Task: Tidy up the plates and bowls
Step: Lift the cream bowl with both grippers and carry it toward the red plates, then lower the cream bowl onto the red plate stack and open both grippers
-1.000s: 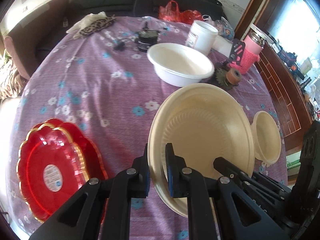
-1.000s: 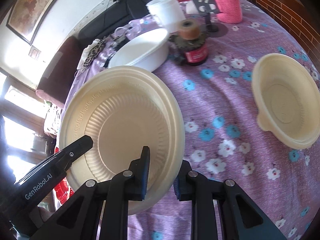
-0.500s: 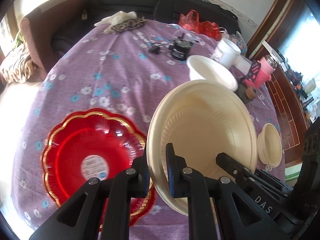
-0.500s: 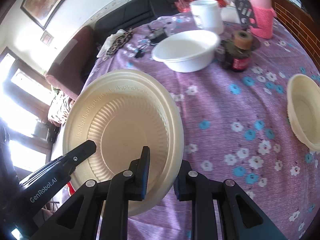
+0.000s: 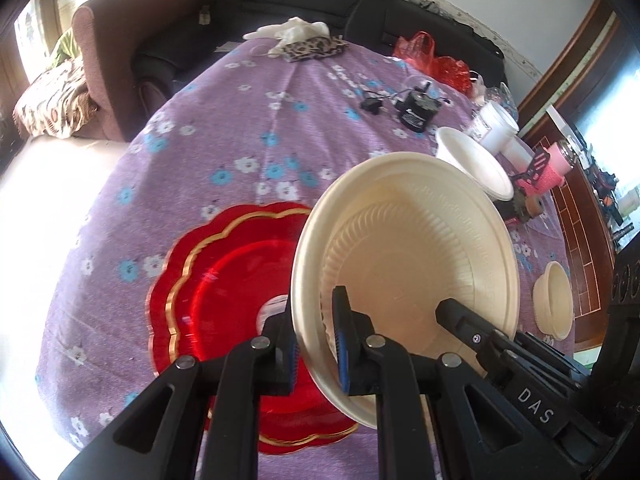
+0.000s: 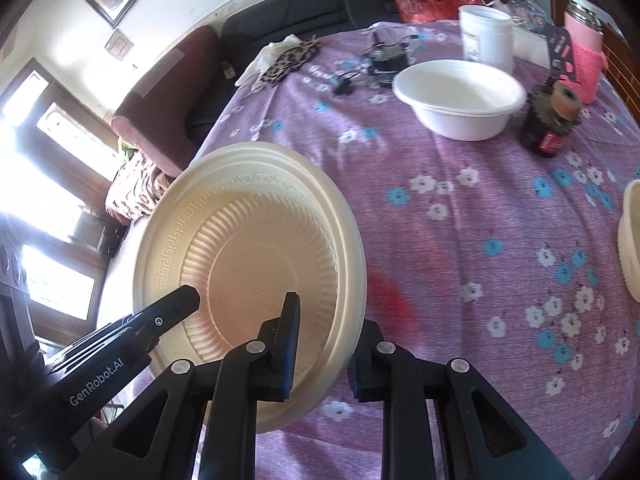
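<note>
Left gripper (image 5: 316,344): clamped on the near left rim of the cream plate (image 5: 408,276), one finger inside, one outside.
Right gripper (image 6: 324,340): closed on the same plate's right rim (image 6: 248,264), one finger inside the dish, one under it.
Cream plate: held tilted between both grippers, above the counter (image 5: 224,148), partly over the red plate.
Red plate (image 5: 224,280): flat on the purple flowered cloth near the counter's left edge, gold scalloped rim.
White bowl (image 6: 460,96): toward the far edge.
Small cream bowl (image 5: 554,300): by the right edge.
</note>
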The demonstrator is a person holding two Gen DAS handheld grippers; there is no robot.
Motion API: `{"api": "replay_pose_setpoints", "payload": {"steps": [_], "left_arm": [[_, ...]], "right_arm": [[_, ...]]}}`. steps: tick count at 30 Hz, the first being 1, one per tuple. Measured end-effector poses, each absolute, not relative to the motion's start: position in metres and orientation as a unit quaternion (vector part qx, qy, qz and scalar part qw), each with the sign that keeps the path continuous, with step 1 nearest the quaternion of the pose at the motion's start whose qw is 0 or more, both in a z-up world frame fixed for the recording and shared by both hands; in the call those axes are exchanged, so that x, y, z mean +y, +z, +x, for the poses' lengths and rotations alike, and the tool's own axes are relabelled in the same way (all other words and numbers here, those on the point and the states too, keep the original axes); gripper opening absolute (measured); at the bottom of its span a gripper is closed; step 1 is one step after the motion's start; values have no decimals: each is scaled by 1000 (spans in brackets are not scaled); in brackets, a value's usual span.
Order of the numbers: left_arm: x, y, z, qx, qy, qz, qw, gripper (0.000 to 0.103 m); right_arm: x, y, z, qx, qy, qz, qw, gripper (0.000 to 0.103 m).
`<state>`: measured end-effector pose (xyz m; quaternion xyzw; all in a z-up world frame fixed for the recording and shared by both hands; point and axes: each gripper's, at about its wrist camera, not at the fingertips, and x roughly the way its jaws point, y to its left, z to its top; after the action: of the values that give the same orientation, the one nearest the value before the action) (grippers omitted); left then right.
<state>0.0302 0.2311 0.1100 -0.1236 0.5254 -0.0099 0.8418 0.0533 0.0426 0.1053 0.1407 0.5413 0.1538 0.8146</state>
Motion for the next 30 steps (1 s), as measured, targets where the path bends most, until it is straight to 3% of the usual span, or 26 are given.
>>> {"api": "replay_pose_setpoints", "payload": {"steps": [30], "left_arm": [[285,77,14,565,20,-167,808,15]], "right_arm": [[104,92,49,571,172,77,799,22]]}}
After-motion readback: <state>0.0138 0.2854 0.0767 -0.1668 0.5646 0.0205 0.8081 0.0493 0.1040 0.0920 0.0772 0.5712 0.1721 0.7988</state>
